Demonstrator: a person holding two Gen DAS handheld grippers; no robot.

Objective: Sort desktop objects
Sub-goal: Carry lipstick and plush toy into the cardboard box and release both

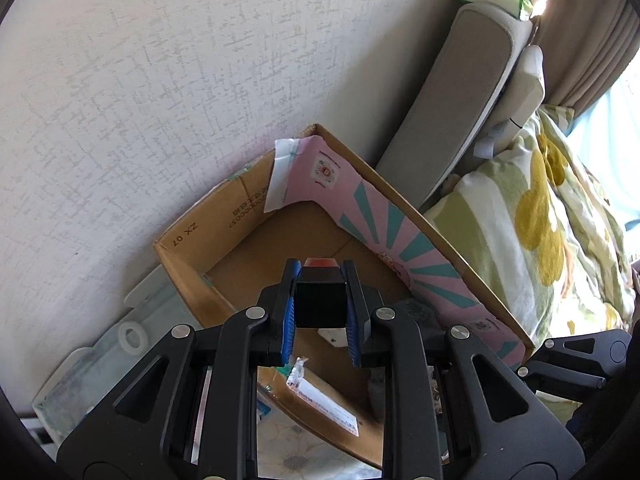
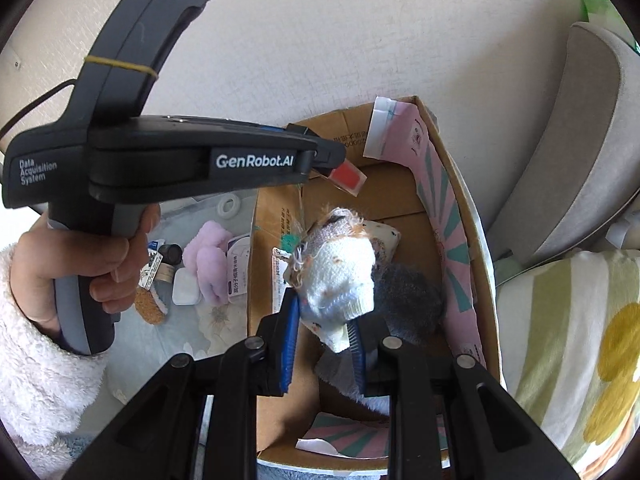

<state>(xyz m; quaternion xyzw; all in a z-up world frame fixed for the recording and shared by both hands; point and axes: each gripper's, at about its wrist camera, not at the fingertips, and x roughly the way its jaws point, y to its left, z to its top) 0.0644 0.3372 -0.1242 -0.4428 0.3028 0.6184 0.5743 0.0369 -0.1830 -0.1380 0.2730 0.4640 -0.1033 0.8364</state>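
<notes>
Cardboard fills both views: the box [image 1: 224, 240] sits against the wall, pink-striped flap [image 1: 384, 224] folded inside. Left gripper [image 1: 320, 300] is over it, blue pads [image 1: 289, 320] clamped tight on a black block [image 1: 320, 304] with a red tip (a stamp, maybe, hard to tell). From the right wrist camera, that left gripper [image 2: 326, 160] reaches in from the side, a hand [image 2: 72, 264] in a fluffy white sleeve [image 2: 40, 380] on its grip, the red tip [image 2: 348, 176] poking out over the box [image 2: 272, 216]. Right gripper [image 2: 324, 344] is pinched on a white sock [image 2: 340, 276], hanging above the box floor, with grey fabric [image 2: 408, 300] below it. Left of the box, small items remain: a pink cloth [image 2: 212, 264], a white case [image 2: 186, 286], a brush [image 2: 150, 304].
</notes>
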